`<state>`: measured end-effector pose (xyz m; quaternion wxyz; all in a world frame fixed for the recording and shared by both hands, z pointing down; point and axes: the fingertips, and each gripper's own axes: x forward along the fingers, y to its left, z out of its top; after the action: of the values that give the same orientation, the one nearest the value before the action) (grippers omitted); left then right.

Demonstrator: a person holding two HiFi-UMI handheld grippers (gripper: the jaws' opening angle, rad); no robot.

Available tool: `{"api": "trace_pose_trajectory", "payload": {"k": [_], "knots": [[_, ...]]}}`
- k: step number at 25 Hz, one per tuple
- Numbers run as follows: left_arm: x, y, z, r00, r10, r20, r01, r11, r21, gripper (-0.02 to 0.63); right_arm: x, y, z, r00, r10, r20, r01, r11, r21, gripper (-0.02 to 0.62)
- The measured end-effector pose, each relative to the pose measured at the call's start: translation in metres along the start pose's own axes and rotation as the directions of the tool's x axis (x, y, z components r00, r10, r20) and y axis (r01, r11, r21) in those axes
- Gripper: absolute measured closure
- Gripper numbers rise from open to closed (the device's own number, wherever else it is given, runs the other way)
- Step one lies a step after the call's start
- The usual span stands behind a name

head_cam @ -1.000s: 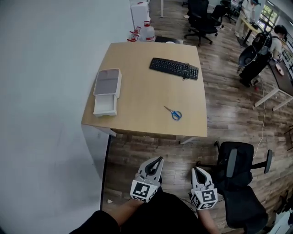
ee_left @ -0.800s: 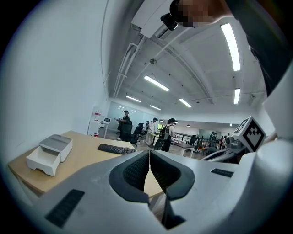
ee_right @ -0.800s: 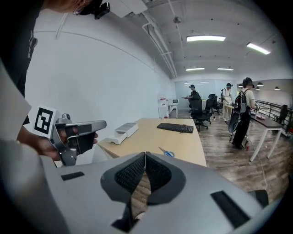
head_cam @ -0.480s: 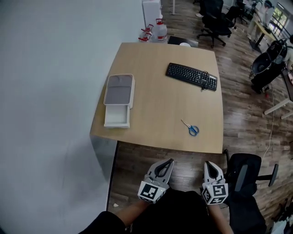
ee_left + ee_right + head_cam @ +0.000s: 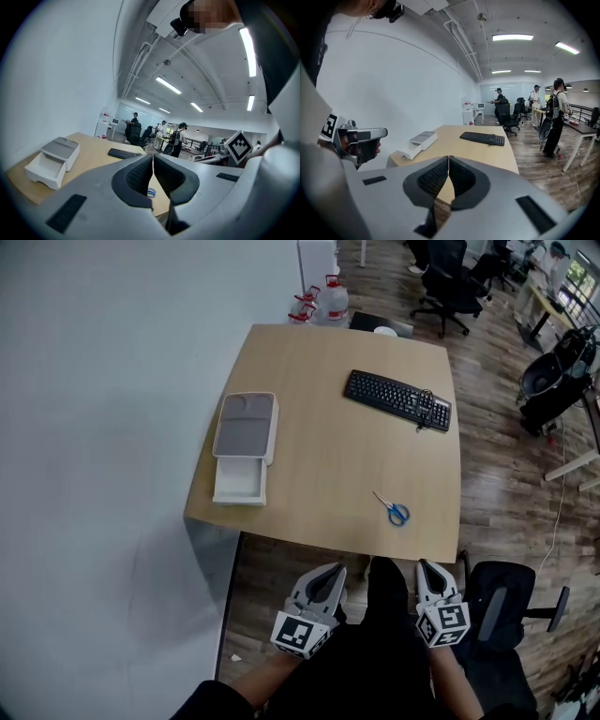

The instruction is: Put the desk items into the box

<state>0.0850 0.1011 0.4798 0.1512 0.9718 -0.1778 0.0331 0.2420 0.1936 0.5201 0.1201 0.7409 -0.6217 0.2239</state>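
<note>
A: Finishes: pale wood-grain surface (image 5: 328,427), smooth, matt. Then white rectangular plastic box (image 5: 238,498), matt, with grey lid (image 5: 246,425).

B: Noted. Also black plastic keyboard (image 5: 397,399), matt; blue-handled scissors (image 5: 392,510), plastic grips, blades look metal. Finally dark plank floor (image 5: 506,493): wood, slight sheen.

Plain white wall (image 5: 103,427) left; dark wood-plank floor (image 5: 506,493); light wooden surface (image 5: 319,474); black office chairs (image 5: 448,282) far right; ceiling strip lights (image 5: 512,37) lit.

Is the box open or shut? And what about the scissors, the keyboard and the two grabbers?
Box: drawer pulled open, looks empty.
Scissors: lying on the desk, blades seem closed.
Keyboard: lying flat on the desk.
Left gripper: jaws shut, empty.
Right gripper: jaws shut, empty.
</note>
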Motion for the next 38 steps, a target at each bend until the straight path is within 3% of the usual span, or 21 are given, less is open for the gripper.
{"api": "trace_pose_trajectory", "payload": {"k": [9, 17, 23, 26, 32, 38], "knots": [[0.059, 0.018, 0.022, 0.996, 0.086, -0.001, -0.086, 0.996, 0.022, 0.586, 0.08, -0.046, 0.002, 0.992, 0.109, -0.059, -0.111, 0.994, -0.017, 0.534], [0.127, 0.034, 0.015, 0.988, 0.149, -0.046, -0.148, 0.988, 0.038, 0.586, 0.154, -0.09, -0.029, 0.958, 0.182, -0.22, -0.206, 0.974, -0.091, 0.52], [0.143, 0.046, 0.003, 0.972, 0.209, -0.105, -0.209, 0.978, 0.005, 0.586, 0.192, -0.1, -0.081, 0.894, 0.237, -0.38, -0.296, 0.949, -0.105, 0.444], [0.146, 0.047, 0.006, 0.977, 0.198, -0.084, -0.2, 0.98, -0.005, 0.586, 0.206, -0.102, -0.109, 0.855, 0.241, -0.459, -0.319, 0.943, -0.099, 0.408], [0.156, 0.043, 0.001, 0.971, 0.221, -0.089, -0.223, 0.974, -0.021, 0.586, 0.225, -0.107, -0.153, 0.789, 0.249, -0.561, -0.369, 0.923, -0.109, 0.4], [0.153, 0.045, -0.005, 0.957, 0.27, -0.107, -0.276, 0.96, -0.041, 0.586, 0.24, -0.106, -0.178, 0.747, 0.262, -0.611, -0.418, 0.9, -0.125, 0.391]]}}
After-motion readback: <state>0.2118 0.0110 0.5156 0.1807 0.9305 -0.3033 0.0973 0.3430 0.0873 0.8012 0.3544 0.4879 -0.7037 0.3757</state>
